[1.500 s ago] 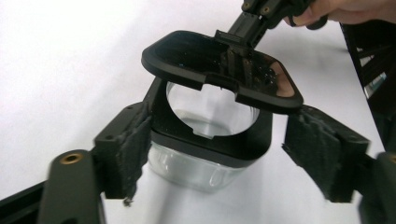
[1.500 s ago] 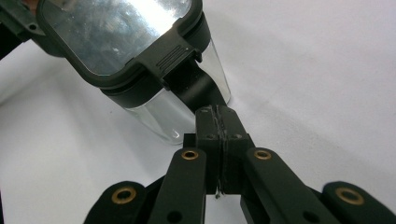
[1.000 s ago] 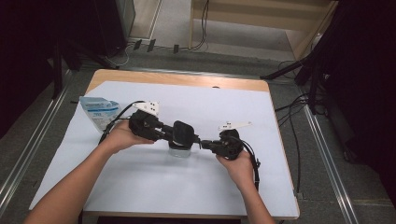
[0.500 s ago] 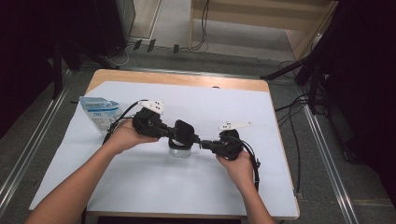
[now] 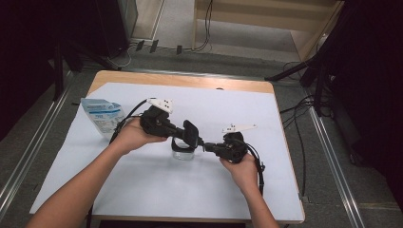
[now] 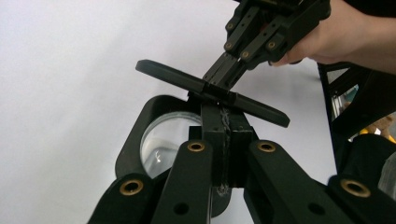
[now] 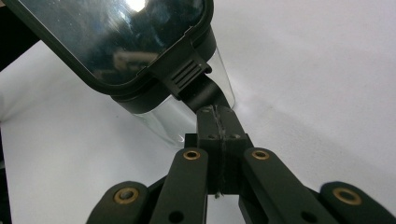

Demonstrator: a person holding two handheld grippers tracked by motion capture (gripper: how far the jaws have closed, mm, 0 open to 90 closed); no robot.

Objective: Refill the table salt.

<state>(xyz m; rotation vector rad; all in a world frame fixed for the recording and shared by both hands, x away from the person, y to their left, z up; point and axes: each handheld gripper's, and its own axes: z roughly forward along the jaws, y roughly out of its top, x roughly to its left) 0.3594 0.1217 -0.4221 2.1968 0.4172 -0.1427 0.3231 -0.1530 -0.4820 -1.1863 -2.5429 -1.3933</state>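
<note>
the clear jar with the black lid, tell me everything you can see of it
The jar is a small clear container, glass or plastic by its look, with a black collar at the mouth and nothing visible inside. It stands on the white table cover near the middle. Its flat black lid, glossy and rounded-rectangular with a ribbed tab, is flipped up, tilted over the mouth. The right gripper is shut on the lid's tab; the left gripper is shut on the black collar.

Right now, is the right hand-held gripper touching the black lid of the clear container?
Touching. The right gripper view shows the right hand-held gripper shut on the latch tab of the black lid.
</note>
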